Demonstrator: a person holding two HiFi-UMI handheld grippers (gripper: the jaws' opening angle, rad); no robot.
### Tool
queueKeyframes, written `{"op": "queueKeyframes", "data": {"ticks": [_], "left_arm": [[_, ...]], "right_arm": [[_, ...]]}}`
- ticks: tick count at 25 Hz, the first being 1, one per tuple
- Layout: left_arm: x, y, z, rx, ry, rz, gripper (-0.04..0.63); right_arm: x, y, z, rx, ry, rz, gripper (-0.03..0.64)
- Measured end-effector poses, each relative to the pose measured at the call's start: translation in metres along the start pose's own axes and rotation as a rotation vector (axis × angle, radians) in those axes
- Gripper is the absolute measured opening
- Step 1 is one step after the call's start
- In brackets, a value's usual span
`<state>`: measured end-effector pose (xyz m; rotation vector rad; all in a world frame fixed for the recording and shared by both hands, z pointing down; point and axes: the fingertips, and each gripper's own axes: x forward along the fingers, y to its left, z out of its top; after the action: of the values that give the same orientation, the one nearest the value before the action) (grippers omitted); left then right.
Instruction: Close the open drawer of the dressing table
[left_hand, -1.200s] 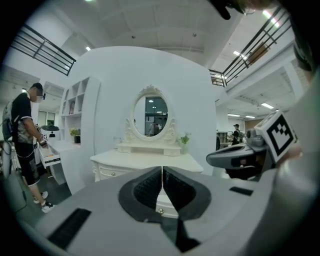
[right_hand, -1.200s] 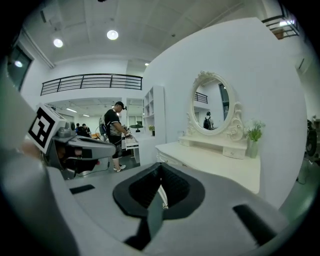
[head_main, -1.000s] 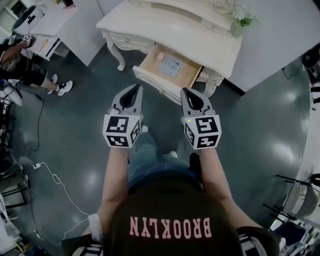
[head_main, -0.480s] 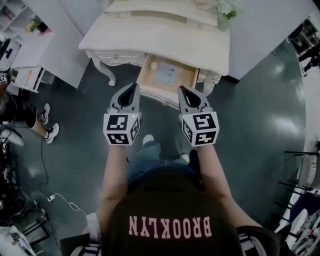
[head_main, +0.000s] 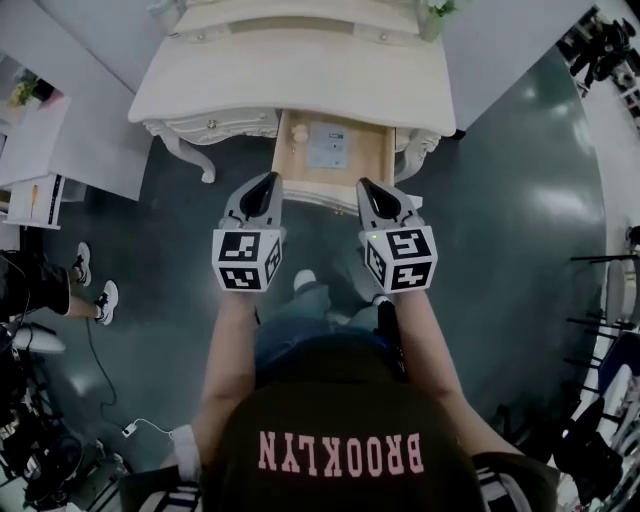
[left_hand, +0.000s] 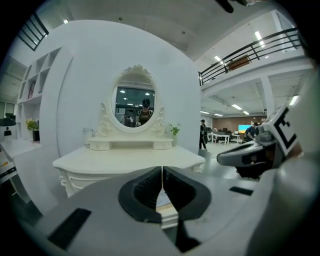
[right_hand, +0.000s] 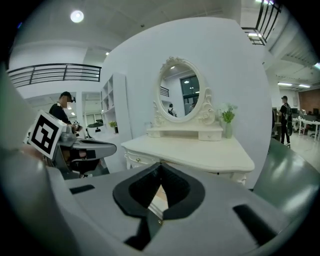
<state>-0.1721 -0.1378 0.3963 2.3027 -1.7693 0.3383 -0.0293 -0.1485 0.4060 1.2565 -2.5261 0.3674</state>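
Change: the left gripper (head_main: 268, 181) and the right gripper (head_main: 366, 187) are sitting closer to the drawer (head_main: 372, 158) than a second ago.
Left gripper: jaws are pressing together, gripping nothing.
Right gripper: jaws are likewise meeting, empty.
Drawer: standing pulled out, just beyond both tips.
Dressing table (head_main: 290, 85): standing behind, against the wall.

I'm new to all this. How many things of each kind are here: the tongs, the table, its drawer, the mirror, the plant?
Tongs: 2, the left tongs and the right tongs, both shut and empty
Dressing table: 1
Open drawer: 1
Oval mirror: 1
Plant: 1
Total: 6
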Motion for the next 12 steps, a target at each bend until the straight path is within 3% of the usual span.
{"op": "queueKeyframes", "data": {"ticks": [12], "left_arm": [[0.028,0.025,-0.054,-0.040,0.115,-0.106,0.006]], "right_arm": [[0.028,0.010,-0.058,0.090,0.140,-0.075,-0.002]]}}
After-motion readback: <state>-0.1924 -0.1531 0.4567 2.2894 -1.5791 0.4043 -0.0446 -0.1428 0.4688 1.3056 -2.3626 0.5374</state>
